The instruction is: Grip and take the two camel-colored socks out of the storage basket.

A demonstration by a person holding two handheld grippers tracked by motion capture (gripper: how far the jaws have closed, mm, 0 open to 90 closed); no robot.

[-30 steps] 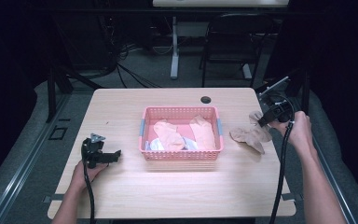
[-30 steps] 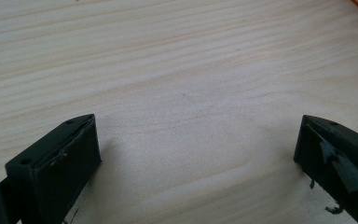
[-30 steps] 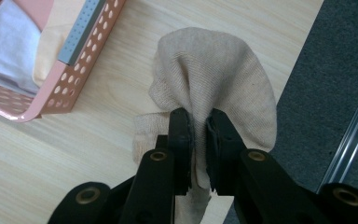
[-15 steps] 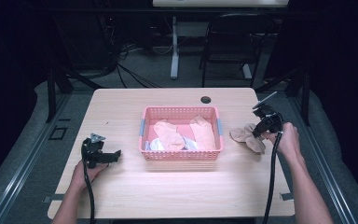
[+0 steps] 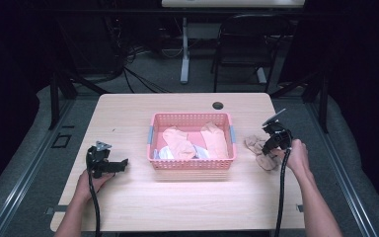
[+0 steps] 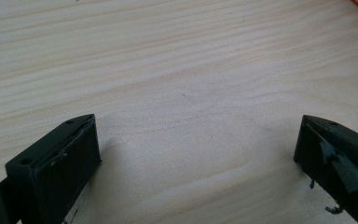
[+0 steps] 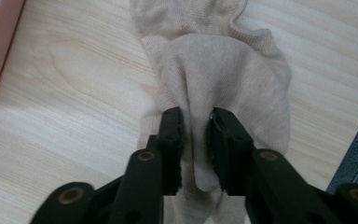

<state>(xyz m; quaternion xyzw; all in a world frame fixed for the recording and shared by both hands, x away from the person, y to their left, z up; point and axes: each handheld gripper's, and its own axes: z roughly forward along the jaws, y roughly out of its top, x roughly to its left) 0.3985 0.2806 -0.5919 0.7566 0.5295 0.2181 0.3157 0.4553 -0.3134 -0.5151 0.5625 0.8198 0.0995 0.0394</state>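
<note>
The pink basket [image 5: 192, 160] at mid-surface holds peach-coloured socks [image 5: 197, 140]. Bare wood lies around the left gripper [image 5: 121, 165], its jaws spread wide. The right gripper [image 7: 196, 123], lower than a second ago, pinches a fold of the beige sock [image 7: 223, 65] near the surface's [image 5: 128, 113] right edge.

Black chair [image 5: 244, 47] behind the table, white desk leg [image 5: 184, 54], tangled floor cables [image 5: 138, 59], dark surroundings

The middle of the table [image 5: 128, 113] is taken up by the pink basket [image 5: 192, 163] — open wood is left on either side. Right of it, a beige sock [image 7: 223, 70] lies near the edge, pinched by the right gripper [image 7: 196, 122].
</note>
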